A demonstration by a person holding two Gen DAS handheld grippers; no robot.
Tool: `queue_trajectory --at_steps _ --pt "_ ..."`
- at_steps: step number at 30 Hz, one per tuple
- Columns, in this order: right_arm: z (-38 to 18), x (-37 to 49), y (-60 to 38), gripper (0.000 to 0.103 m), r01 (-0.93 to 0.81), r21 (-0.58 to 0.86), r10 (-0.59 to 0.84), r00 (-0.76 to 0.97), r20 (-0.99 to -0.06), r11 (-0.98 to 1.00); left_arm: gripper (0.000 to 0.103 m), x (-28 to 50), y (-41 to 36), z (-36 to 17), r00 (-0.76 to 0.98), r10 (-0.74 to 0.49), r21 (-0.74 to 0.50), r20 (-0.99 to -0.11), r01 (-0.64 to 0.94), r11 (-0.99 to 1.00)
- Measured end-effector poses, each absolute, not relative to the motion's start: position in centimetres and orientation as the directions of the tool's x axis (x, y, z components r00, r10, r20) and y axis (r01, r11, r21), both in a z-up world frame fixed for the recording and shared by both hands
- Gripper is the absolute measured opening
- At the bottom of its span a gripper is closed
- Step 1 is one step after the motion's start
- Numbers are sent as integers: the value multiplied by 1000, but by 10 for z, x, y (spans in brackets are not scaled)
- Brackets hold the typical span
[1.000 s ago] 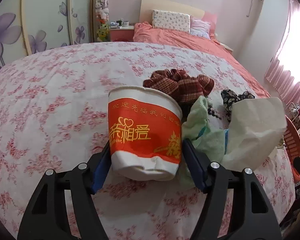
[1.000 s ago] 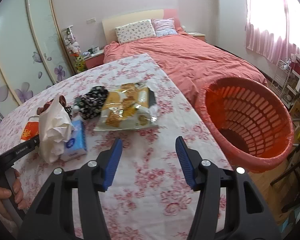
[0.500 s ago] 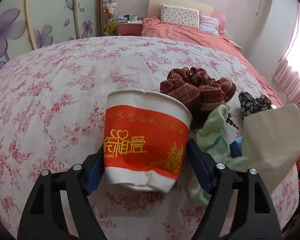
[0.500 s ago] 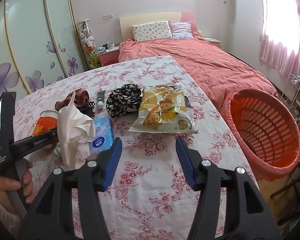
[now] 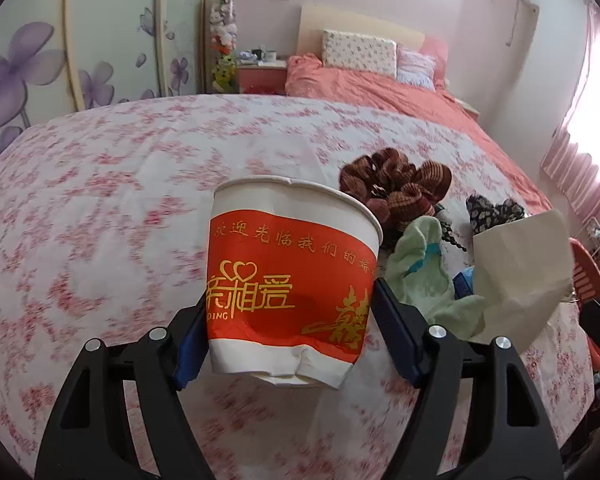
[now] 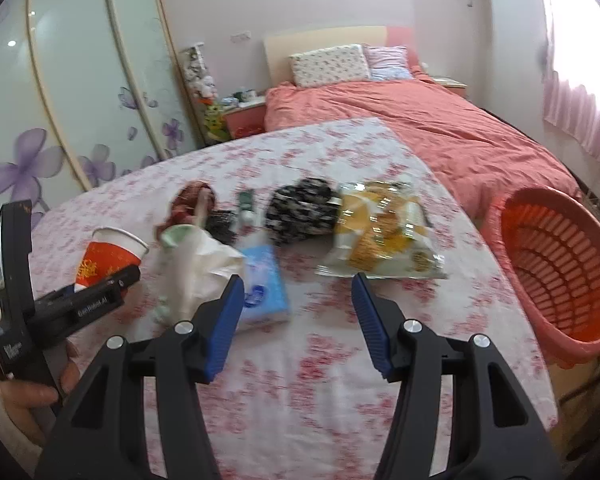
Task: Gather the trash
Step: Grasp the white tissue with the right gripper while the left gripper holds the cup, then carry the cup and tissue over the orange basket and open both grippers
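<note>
A red-and-white paper cup (image 5: 292, 292) sits between the blue pads of my left gripper (image 5: 286, 336), which is shut on its lower sides. The cup's base is dented and hangs just above the floral tablecloth. In the right wrist view the same cup (image 6: 112, 256) shows at the left, with a hand under the left gripper's handle. My right gripper (image 6: 298, 312) stands open and empty above the cloth. Just beyond it lie a blue tissue pack (image 6: 264, 284), a crumpled white tissue (image 6: 204, 264) and a yellow snack bag (image 6: 384, 236).
An orange slatted basket (image 6: 556, 272) stands off the table's right edge. A green cloth (image 5: 424, 276), a brown knitted cloth (image 5: 396, 184) and a black floral cloth (image 6: 304, 208) lie in the table's middle. A bed with a pink cover is behind.
My left gripper keeps the cup, which now hangs clear of the cloth. The right gripper has swung left, so the basket slid to the right edge and the table items came nearer.
</note>
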State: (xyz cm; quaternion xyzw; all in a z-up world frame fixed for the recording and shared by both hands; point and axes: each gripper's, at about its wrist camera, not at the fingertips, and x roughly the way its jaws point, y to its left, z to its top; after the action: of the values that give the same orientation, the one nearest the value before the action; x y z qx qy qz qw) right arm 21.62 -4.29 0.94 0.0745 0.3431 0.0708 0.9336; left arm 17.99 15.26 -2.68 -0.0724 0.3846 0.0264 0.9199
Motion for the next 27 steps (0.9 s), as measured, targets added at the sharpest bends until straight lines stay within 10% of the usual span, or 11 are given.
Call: queue_trajectory --at_steps 10,14,27 --pt "13 234 7 53 -161 173 235 748 -621 972 73 161 171 -16 729 18 -120 -685 -137 983" --pt "3 241 17 17 -186 156 243 722 -648 970 73 159 171 -16 727 13 -125 -687 -136 983" --pt "53 204 -48 8 -78 193 167 847 -505 978 73 152 138 5 753 -53 -144 -655 -56 988"
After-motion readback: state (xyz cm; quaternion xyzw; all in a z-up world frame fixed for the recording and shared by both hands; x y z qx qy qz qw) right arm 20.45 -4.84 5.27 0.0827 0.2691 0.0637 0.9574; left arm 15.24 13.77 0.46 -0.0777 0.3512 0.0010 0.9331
